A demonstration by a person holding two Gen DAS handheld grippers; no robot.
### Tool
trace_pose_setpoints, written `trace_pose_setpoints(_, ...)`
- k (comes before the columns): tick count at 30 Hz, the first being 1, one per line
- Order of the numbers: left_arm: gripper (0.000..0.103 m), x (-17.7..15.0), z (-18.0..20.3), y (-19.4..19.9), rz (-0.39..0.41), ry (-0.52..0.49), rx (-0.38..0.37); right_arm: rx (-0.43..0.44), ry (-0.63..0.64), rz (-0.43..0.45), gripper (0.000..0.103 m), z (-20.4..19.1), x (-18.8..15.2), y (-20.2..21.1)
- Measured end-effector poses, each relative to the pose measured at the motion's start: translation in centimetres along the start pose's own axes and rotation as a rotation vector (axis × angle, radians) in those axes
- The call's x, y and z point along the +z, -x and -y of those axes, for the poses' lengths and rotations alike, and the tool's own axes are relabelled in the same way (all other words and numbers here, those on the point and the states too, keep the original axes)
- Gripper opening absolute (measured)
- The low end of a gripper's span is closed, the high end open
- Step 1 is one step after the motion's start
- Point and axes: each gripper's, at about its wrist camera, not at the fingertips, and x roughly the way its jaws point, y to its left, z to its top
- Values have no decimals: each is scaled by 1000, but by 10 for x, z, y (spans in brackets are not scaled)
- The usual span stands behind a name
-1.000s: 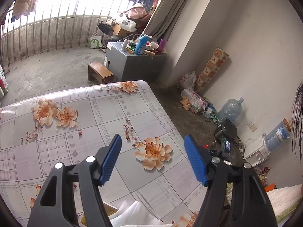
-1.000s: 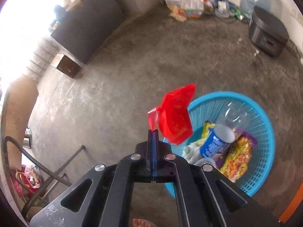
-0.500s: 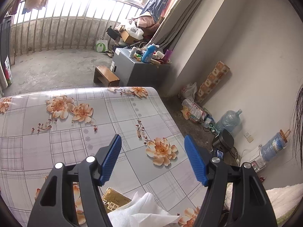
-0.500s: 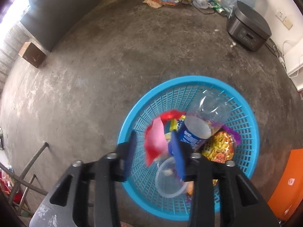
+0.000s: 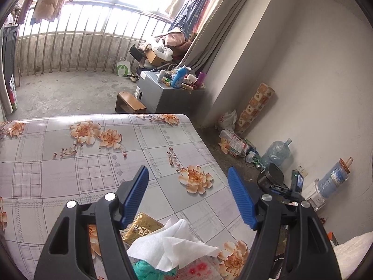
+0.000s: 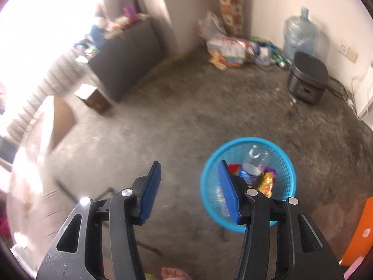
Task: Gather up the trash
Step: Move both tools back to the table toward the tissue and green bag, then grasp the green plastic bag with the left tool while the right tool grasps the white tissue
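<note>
The blue basket (image 6: 285, 163) stood on the concrete floor (image 6: 186, 107), holding a clear plastic bottle (image 6: 256, 155), a blue-labelled can (image 6: 249, 175), a red wrapper (image 6: 233, 168) and a yellow snack packet (image 6: 267, 183) heaped together. The right gripper (image 6: 188, 175) hung above the floor just beside the basket's near rim, jaws spread wide and gripping nothing. On the table (image 5: 70, 163), near its front edge, lay a white tissue (image 5: 172, 245) and a gold packet (image 5: 142, 227) touching it. The left gripper (image 5: 186, 186) hovered over them, jaws wide apart and empty. A dark cooker (image 6: 307, 78) sat near the wall.
</note>
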Motion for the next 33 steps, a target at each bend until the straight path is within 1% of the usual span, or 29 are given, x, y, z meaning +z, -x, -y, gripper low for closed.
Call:
trace_pose_setpoints(1, 69, -3, 0, 2, 2, -1, 7, 35, 8, 20, 54, -10, -6, 18)
trace_pose_setpoints(4, 69, -13, -2, 6, -8, 12, 31, 143, 52, 47, 55, -38, -27, 57)
trace_pose_setpoints(6, 69, -20, -3, 9, -17, 20, 45, 208, 87, 48, 56, -53, -40, 72)
trace_pose_setpoints(8, 69, -28, -2, 11, -25, 25, 74, 284, 104, 54, 56, -68, -51, 83)
trace_pose_setpoints(9, 69, -31, -2, 12, -27, 28, 83, 324, 116, 42, 56, -75, -55, 84)
trace_pose_setpoints(12, 69, -41, -2, 17, -33, 42, 112, 419, 190, 4, 56, -104, -66, 82)
trace_pose_setpoints(15, 69, -50, 0, 20, -40, 35, 151, 480, 287, -23, 56, -137, -72, 82)
trace_pose_setpoints(20, 69, -71, 3, 21, -61, 3, 212, 582, 394, -75, 56, -176, -81, 76)
trace_pose_setpoints(23, 69, -88, -1, 17, -94, 12, 214, 618, 456, -104, 56, -194, -84, 69)
trace_pose_setpoints(26, 69, -105, -5, 9, -142, 21, 222, 673, 494, -148, 56, -207, -85, 58)
trace_pose_setpoints(28, 69, -115, -4, 5, -178, -2, 228, 697, 523, -169, 56, -221, -90, 57)
trace_pose_setpoints(31, 69, -126, -2, 1, -194, -40, 241, 723, 571, -208, 56, -240, -96, 50)
trace_pose_setpoints(33, 69, -131, -3, 0, -199, -49, 228, 747, 602, -246, 56, -255, -102, 45)
